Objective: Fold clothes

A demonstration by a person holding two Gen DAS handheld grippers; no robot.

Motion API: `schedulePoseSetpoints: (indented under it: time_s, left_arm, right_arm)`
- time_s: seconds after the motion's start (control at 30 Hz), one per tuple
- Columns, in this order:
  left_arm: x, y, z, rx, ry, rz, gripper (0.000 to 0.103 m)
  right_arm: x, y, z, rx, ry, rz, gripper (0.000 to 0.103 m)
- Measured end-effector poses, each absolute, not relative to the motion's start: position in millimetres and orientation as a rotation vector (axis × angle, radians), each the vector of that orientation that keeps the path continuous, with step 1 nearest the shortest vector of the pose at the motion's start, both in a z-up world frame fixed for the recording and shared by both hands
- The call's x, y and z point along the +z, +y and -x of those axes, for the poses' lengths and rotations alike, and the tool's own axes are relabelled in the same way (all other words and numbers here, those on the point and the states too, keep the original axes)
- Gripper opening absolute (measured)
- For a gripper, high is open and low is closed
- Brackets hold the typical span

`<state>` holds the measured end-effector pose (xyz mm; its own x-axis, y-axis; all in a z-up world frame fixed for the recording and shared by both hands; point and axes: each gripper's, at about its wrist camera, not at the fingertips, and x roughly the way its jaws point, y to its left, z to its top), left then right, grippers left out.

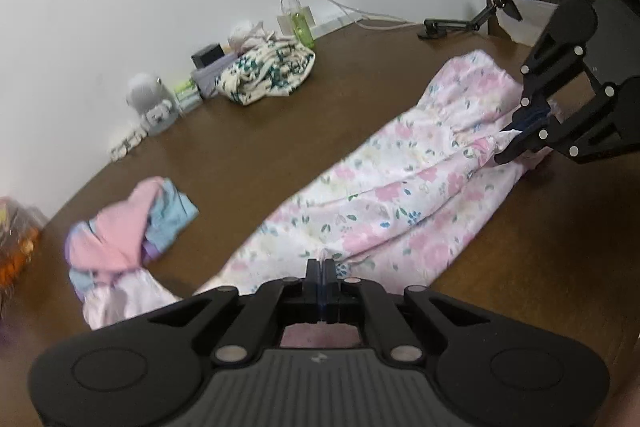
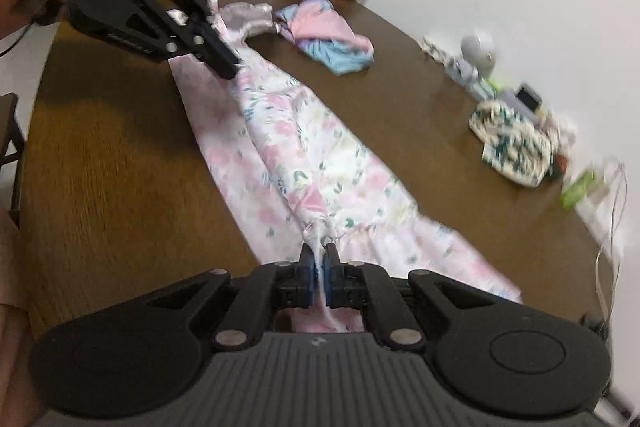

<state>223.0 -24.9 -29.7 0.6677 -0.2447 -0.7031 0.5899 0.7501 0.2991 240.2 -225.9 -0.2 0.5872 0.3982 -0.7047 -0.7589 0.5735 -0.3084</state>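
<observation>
Fabric of a floral garment (image 1: 384,195) lay stretched along the brown tabletop (image 1: 260,131), each end pinched: the left gripper (image 1: 322,265) clamped one end, the right gripper (image 2: 319,253) the other.

Left wrist view: mounted just behind the left tongs (image 1: 322,267), low over the tabletop (image 1: 248,147), facing along the floral garment (image 1: 400,195) towards the wall. The right tongs (image 1: 516,143) appear at far right. Right wrist view: mounted just behind the right tongs (image 2: 320,255), facing the opposite way along the same garment, with the left tongs (image 2: 230,67) at upper left. Both views share the garment, the tabletop and the pink-and-blue bundle (image 1: 132,227).
</observation>
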Motion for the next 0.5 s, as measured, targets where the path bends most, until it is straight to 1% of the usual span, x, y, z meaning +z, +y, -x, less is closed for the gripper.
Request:
schedulePoseSetpoints:
  time_s: [0.2, 0.27, 0.37, 0.43, 0.47, 0.5]
  left_arm:
    - [-36.2, -18.3, -216.9, -0.503, 0.693, -0.527, 0.0]
    - [-39.7, -14.3, -215.1, -0.503, 0.701, -0.517, 0.0]
    - [-45.7, -8.6, -208.9, -0.508, 0.712, -0.495, 0.0]
    - [-43.3, -1.3, -206.5, -0.513, 0.7, -0.458, 0.003]
    - [-39.1, 3.6, -204.1, -0.515, 0.693, -0.428, 0.006]
    - [-32.5, 9.5, -203.3, -0.521, 0.685, -0.385, 0.01]
  right_arm:
    - [-35.7, -229.2, -211.7, 0.677, 0.635, 0.578, 0.005]
    - [-39.0, -232.2, -206.9, 0.666, 0.636, 0.558, 0.005]
    - [-38.2, -240.5, -199.5, 0.664, 0.639, 0.507, 0.011]
    - [-34.9, -247.8, -194.9, 0.668, 0.641, 0.455, 0.034]
    - [-31.4, -252.7, -193.3, 0.668, 0.638, 0.418, 0.047]
    - [-26.0, -258.8, -192.3, 0.665, 0.631, 0.37, 0.048]
